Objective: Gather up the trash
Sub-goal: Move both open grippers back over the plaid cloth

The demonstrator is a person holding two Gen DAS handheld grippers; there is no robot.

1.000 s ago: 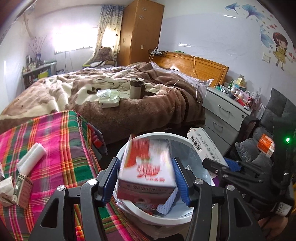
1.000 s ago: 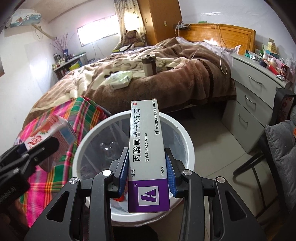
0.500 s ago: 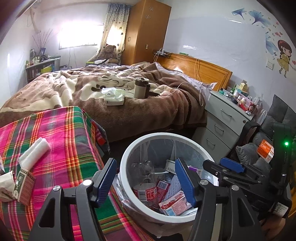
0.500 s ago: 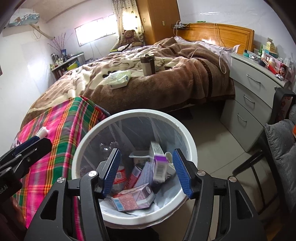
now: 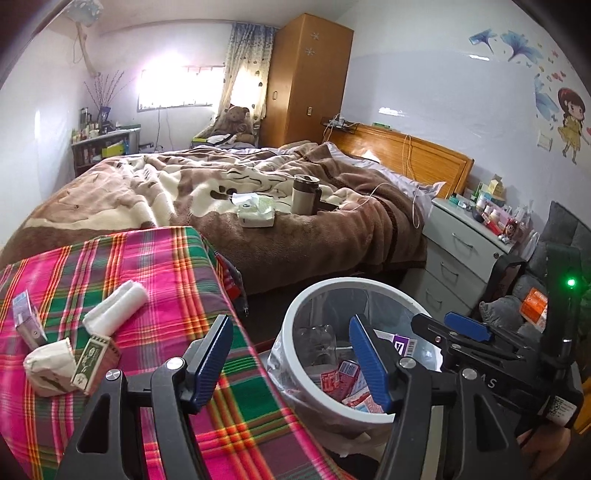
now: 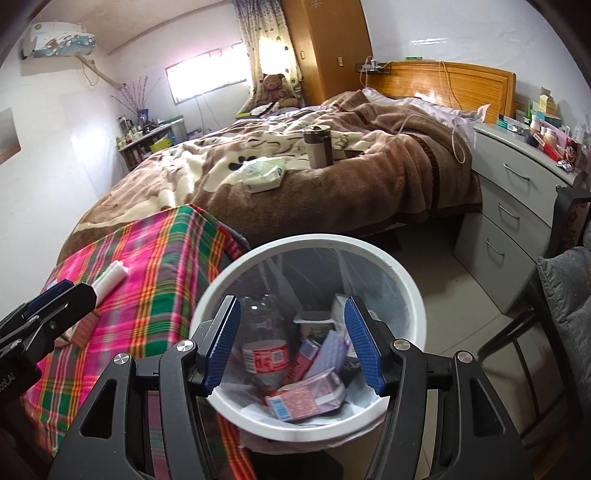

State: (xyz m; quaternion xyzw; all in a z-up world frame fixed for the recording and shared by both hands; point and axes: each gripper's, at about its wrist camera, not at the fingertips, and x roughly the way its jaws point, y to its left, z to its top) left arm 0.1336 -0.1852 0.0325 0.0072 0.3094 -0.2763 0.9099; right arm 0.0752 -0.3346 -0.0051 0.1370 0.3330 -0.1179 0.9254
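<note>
The bin (image 6: 402, 280) is smooth white plastic with a thin clear liner. The tablecloth (image 5: 122, 258) is woven plaid cloth. The blanket (image 5: 295, 236) looks plush. The wardrobe (image 5: 306, 81) is glossy wood. The bottle (image 6: 264, 354) is clear plastic, paper-labelled.

Bin mouth (image 6: 402, 275) open from above — plaid table (image 5: 177, 273) crowds one side; bed (image 5: 295, 229) blocks beyond.

Bedroom with pale walls (image 6: 461, 33), lit by a bright window (image 5: 173, 90) beside patterned curtains (image 5: 243, 70). Tall wooden wardrobe (image 5: 306, 77) in the corner, bed (image 5: 229, 195) under a brown blanket, wooden headboard (image 5: 406, 155), grey drawers (image 6: 517, 206), tiled floor (image 6: 461, 280).
</note>
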